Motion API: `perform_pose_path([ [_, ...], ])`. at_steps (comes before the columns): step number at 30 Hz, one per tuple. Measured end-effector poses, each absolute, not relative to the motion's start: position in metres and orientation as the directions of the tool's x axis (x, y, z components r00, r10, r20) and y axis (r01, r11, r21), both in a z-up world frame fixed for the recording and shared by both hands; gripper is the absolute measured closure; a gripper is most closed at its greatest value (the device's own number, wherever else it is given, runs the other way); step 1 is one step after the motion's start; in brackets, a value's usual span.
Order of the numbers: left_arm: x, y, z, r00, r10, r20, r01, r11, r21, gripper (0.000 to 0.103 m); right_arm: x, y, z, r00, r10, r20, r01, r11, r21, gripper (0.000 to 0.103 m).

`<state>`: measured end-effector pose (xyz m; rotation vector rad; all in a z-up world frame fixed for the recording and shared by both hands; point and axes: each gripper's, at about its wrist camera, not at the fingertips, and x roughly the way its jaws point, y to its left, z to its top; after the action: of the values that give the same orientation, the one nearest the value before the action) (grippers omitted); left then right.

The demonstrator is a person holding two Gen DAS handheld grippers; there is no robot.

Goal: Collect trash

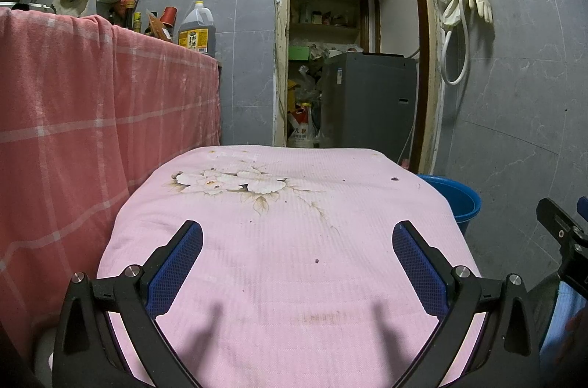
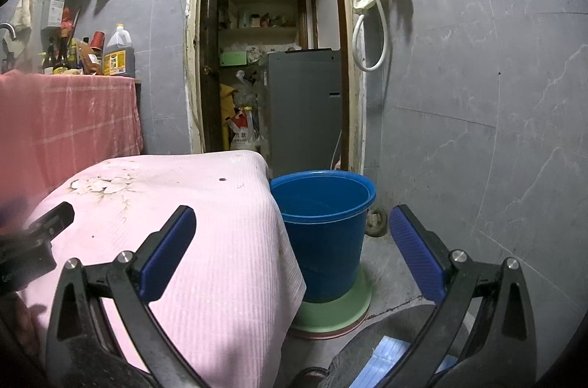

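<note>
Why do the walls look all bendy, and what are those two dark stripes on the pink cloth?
Left wrist view: the fisheye lens bows the door frame, and the two dark stripes are the shadows of the open left gripper on the pink cloth. Right wrist view: the same bending, dark round corners, and bright light on the cloth's near edge by the blue bucket.

Ahead of the left gripper, spread wide open: a counter draped in a pink ribbed cloth with a faded flower print toward the far left, plus small dark crumbs scattered on the cloth between and beyond the fingers. Beyond the open right gripper, at the cloth's right edge: grey floor, carrying a blue bucket seated on a green basin, just beside the draped corner.
</note>
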<state>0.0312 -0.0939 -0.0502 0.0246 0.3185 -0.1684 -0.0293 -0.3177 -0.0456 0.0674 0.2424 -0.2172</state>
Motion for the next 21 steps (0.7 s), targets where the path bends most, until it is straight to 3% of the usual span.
perform_pose_path([
  [21,0.0319,-0.0918,-0.0518,0.935,-0.163,-0.316,0.171,0.985,-0.003,0.002,-0.0294,-0.3191,-0.0458,0.948,-0.204,-0.246,0.221,0.974,0.041,0.000],
])
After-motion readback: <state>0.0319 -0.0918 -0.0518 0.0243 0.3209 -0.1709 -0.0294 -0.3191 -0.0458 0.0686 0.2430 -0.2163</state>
